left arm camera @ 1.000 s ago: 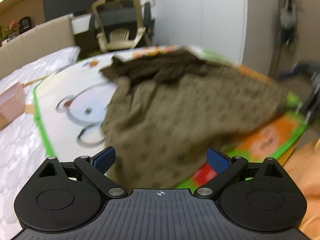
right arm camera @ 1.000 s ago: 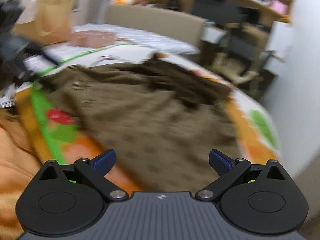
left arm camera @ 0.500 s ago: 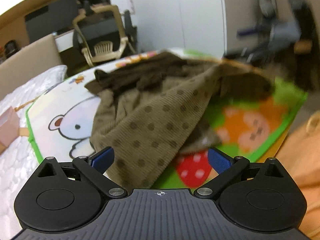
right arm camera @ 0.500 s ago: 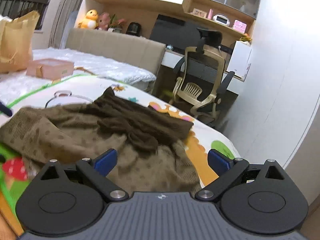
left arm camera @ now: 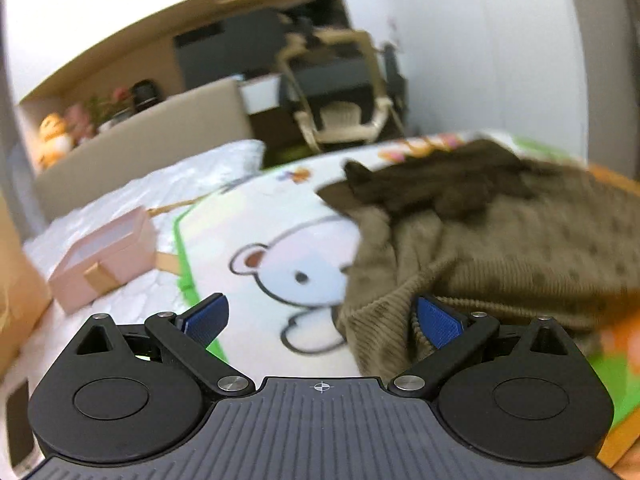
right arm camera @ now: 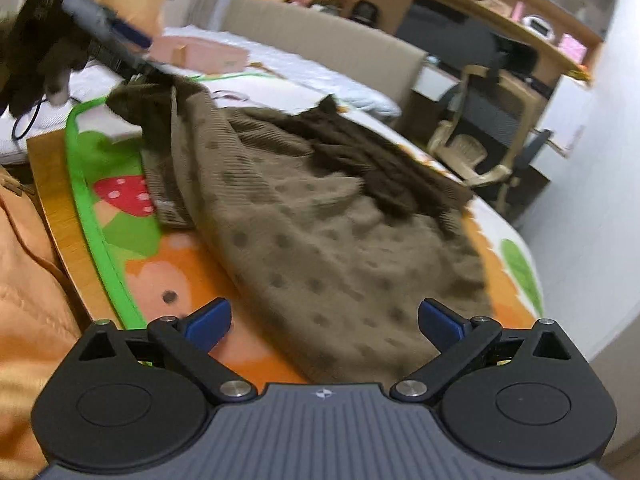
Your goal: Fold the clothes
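Bedroom play mat (left arm camera: 256, 216) carries the spotted brown garment (right arm camera: 320, 240), its length running 10 to 4 o'clock. Left gripper (left arm camera: 320, 316), spread, meets its near hem at 3 o'clock; right gripper (right arm camera: 324, 316) hovers spread over the opposite corner.

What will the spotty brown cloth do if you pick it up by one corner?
The spotty brown cloth will probably flop and hang, since it already lies in soft bunches. Its ribbed surface looks grippy, not slippery. It likely drags along the colourful mat rather than rolling.
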`<action>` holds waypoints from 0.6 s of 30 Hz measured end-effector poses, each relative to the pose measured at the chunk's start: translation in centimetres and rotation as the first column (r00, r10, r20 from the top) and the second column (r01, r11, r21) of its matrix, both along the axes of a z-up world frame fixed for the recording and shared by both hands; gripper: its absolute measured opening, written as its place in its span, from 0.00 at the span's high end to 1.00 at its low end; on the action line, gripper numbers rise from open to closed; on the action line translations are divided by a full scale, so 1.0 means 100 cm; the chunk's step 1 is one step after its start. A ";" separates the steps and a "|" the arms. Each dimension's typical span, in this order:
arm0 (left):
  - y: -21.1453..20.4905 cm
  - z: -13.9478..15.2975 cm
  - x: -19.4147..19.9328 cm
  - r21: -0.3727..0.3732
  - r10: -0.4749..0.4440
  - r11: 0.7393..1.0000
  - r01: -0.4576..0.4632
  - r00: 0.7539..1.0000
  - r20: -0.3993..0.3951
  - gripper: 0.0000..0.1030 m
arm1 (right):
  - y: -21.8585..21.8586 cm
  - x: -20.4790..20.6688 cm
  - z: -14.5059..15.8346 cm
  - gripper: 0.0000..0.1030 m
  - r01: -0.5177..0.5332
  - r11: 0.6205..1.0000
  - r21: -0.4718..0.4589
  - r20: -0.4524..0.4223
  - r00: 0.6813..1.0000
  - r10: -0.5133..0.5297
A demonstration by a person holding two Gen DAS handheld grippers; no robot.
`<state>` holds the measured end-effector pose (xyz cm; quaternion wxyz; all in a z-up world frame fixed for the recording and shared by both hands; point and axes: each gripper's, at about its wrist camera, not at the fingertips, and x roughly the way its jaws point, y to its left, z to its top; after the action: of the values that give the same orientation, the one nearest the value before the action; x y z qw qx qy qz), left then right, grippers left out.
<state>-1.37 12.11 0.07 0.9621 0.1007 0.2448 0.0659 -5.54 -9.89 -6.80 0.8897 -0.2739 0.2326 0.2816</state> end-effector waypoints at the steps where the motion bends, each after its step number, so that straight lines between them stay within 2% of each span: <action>1: 0.001 0.004 -0.002 -0.018 -0.002 1.000 0.002 1.000 0.011 0.01 | 0.007 0.004 -0.001 0.03 -0.003 1.000 -0.003 0.006 1.000 0.003; 2: -0.001 0.006 -0.004 -0.028 -0.028 0.999 0.028 1.000 0.013 0.01 | 0.012 0.007 -0.001 0.05 0.000 1.000 -0.008 0.018 1.000 0.000; 3: -0.004 0.008 -0.007 -0.040 -0.061 0.997 0.062 0.998 0.014 0.01 | 0.017 0.012 0.002 0.14 0.012 1.000 -0.008 0.035 0.999 -0.011; 4: -0.010 0.009 -0.011 -0.053 -0.118 0.992 0.118 0.993 0.010 0.01 | 0.020 0.018 0.006 0.18 0.032 0.999 -0.003 0.056 0.998 -0.032; 6: -0.026 0.009 -0.016 -0.045 -0.237 0.971 0.236 0.972 -0.008 0.01 | 0.020 0.031 0.020 0.28 0.082 0.995 0.049 0.075 0.994 -0.085; 8: -0.045 0.005 -0.020 0.000 -0.337 0.942 0.337 0.941 -0.033 0.01 | 0.013 0.044 0.036 0.29 0.129 0.983 0.133 0.069 0.988 -0.139; 10: -0.068 -0.006 -0.017 0.081 -0.394 0.914 0.398 0.917 -0.062 0.00 | 0.006 0.048 0.045 0.29 0.141 0.974 0.178 0.063 0.986 -0.155; 12: -0.086 -0.019 -0.006 0.146 -0.415 0.893 0.425 0.905 -0.091 0.00 | 0.000 0.047 0.049 0.29 0.144 0.972 0.186 0.068 0.985 -0.159; 14: -0.095 -0.030 0.009 0.180 -0.413 0.886 0.428 0.904 -0.114 0.00 | -0.005 0.042 0.046 0.29 0.137 0.975 0.174 0.068 0.986 -0.151; 16: -0.099 -0.034 0.026 0.212 -0.377 0.896 0.391 0.920 -0.106 0.00 | -0.008 0.036 0.041 0.25 0.122 0.980 0.160 0.060 0.989 -0.133; 18: -0.097 -0.030 0.043 0.228 -0.333 0.913 0.339 0.941 -0.069 0.00 | -0.009 0.026 0.035 0.17 0.098 0.986 0.137 0.057 0.993 -0.107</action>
<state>2.91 2.36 -2.93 0.9366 0.2560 0.2279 -0.0731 -2.92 -10.83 -3.30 0.9263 -0.2103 0.1984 0.2416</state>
